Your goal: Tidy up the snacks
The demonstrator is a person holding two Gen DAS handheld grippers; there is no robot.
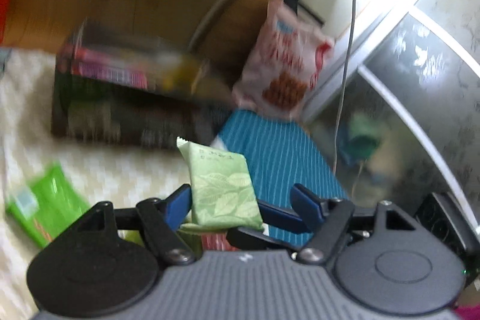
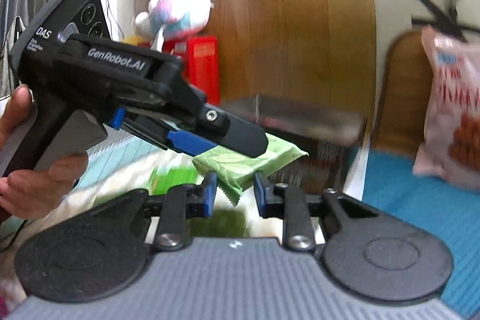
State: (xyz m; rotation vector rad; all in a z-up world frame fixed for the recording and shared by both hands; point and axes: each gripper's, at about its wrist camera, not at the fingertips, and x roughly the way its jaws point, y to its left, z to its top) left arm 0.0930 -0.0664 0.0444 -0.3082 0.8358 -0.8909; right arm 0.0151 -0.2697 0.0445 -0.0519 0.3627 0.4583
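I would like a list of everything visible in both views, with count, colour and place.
pale green packet: one, pale green, between both grippers' jaws
bright green packet: one, green, on white cloth, left
blue cloth: one, striped blue, right of white cloth
snack bag: one, pink and red, upright behind blue cloth
dark box: one, blackish, on white cloth, contents blurred
plush toy: one, white-pink-blue, above red box
left gripper: one, black and blue, jaws open
right gripper: one, black and blue, jaws pinching packet's end
hand: one, holding left gripper's handle
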